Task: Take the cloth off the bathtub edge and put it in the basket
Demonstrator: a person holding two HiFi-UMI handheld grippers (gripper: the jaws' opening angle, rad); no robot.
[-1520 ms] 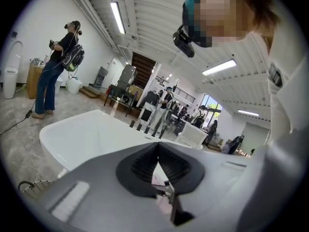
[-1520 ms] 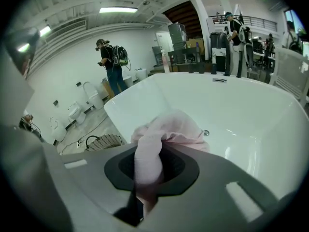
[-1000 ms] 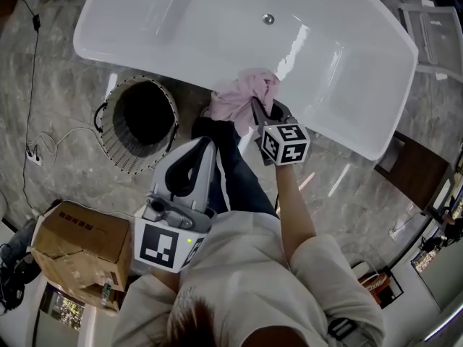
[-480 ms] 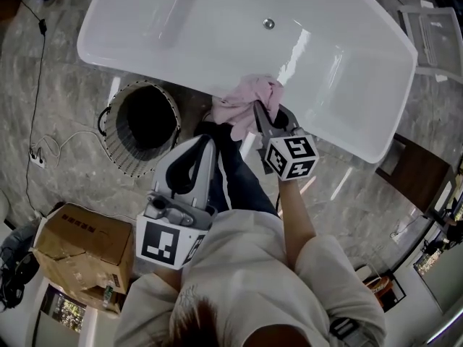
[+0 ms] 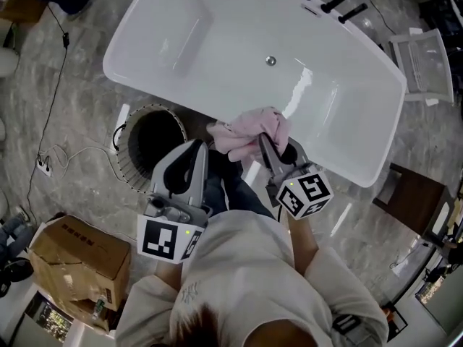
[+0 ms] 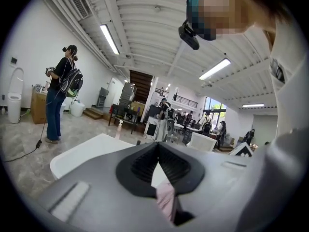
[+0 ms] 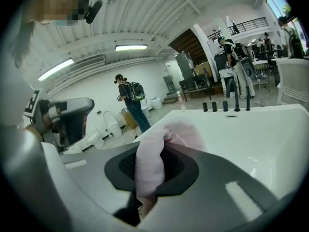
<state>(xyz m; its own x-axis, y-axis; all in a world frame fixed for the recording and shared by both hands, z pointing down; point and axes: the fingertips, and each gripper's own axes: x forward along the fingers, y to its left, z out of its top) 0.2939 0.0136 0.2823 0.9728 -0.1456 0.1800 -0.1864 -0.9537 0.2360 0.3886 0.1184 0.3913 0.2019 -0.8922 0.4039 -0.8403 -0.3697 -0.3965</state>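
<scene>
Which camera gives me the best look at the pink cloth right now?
The right gripper view: the cloth fills the middle, pinched in the right gripper. The head view shows it whole but small, by the bathtub edge. The left gripper view shows only a pink sliver.

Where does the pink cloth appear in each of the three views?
Head view: cloth at centre, in the right claw, at the bathtub near edge.
Left gripper view: bottom centre, beyond the left claw.
Right gripper view: centre, between the jaws.
Shared landmark: the white bathtub.
</scene>
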